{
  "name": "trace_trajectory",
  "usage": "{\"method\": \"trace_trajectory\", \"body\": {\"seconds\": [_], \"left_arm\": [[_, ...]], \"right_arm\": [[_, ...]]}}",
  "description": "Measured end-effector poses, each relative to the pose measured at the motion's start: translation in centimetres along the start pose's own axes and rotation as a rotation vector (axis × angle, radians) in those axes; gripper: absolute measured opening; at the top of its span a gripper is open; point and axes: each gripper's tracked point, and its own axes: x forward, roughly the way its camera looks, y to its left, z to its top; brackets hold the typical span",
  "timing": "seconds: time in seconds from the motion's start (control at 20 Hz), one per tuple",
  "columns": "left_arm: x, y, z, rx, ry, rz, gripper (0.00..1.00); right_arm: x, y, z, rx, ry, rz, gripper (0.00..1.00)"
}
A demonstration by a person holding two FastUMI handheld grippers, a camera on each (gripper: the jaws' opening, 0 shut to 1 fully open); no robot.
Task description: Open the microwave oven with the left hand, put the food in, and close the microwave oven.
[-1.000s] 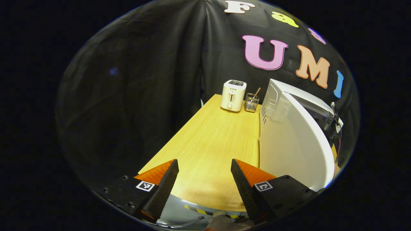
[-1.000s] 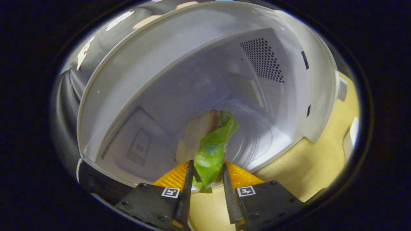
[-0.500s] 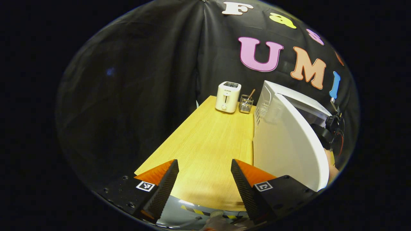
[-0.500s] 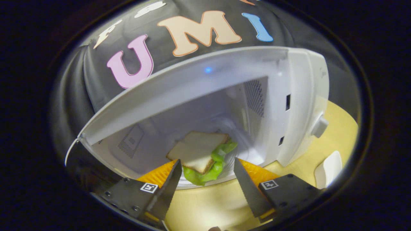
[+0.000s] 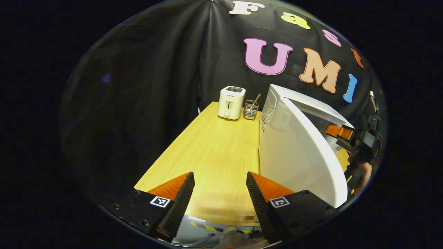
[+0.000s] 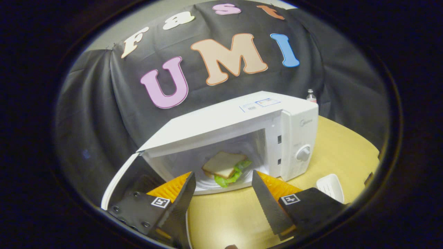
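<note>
Two hand-held grippers are at work. Nearest in the right gripper view, the right hand-held gripper (image 6: 223, 188) has its fingers spread wide and holds nothing. A second ago those fingers were pinching the sandwich; now they have let go and pulled back out of the oven. Just past them, the sandwich (image 6: 225, 167) lies flat on the floor inside the microwave oven (image 6: 242, 138), with green lettuce poking out. So the food is in, and I think only the closing is left.

In the left gripper view, the left hand-held gripper (image 5: 219, 188) is spread too and empty, over the near edge of the table (image 5: 214, 152). Beside it on the right, the oven door (image 5: 301, 155) stands wide open. This hand-held gripper has slid a little to the left since before, so the door sits nearer the middle of its view. Next it likely has to push the door shut. Far back stand a toaster (image 5: 231, 102) and a small glass holder (image 5: 250, 110).
</note>
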Motion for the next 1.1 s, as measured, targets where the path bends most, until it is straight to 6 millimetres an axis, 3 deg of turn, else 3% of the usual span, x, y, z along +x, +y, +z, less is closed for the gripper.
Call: {"method": "trace_trajectory", "body": {"seconds": [0.05,0.1,0.15,0.3,0.4,0.5,0.55,0.7,0.95,1.1], "left_arm": [[0.1,-0.3,0.0,-0.001,0.0,-0.012,0.85],[0.1,-0.6,0.0,-0.001,0.002,-0.026,0.81],[0.1,-1.0,0.0,0.006,0.005,-0.037,0.71],[0.1,-1.5,0.1,0.048,0.006,-0.06,0.56],[-0.1,-2.1,0.2,0.065,0.002,-0.076,0.3],[0.0,-2.8,0.0,0.069,0.012,-0.091,0.19],[0.1,-3.2,-0.5,0.082,0.03,-0.1,0.08],[0.1,-3.2,-0.3,0.137,0.023,-0.09,0.01],[-0.2,-4.6,0.1,0.171,0.019,-0.12,0.01],[-0.4,-5.3,0.3,0.183,0.019,-0.128,0.01]], "right_arm": [[-1.4,-0.4,0.2,-0.016,-0.001,-0.002,0.99],[-2.7,-0.6,0.3,-0.028,0.001,0.001,0.91],[-4.1,-1.0,0.3,-0.036,0.006,-0.003,0.92],[-7.8,-2.6,0.9,-0.044,-0.004,-0.029,0.91],[-10.2,-4.7,1.4,-0.049,-0.008,-0.064,0.91],[-11.8,-6.3,1.6,-0.052,-0.017,-0.095,0.91],[-12.5,-7.3,1.8,-0.061,-0.02,-0.114,0.91],[-14.5,-10.0,2.1,-0.085,-0.032,-0.174,0.91],[-17.0,-13.8,1.2,-0.098,-0.034,-0.264,0.92],[-17.9,-14.9,0.5,-0.076,-0.028,-0.302,0.92]]}}
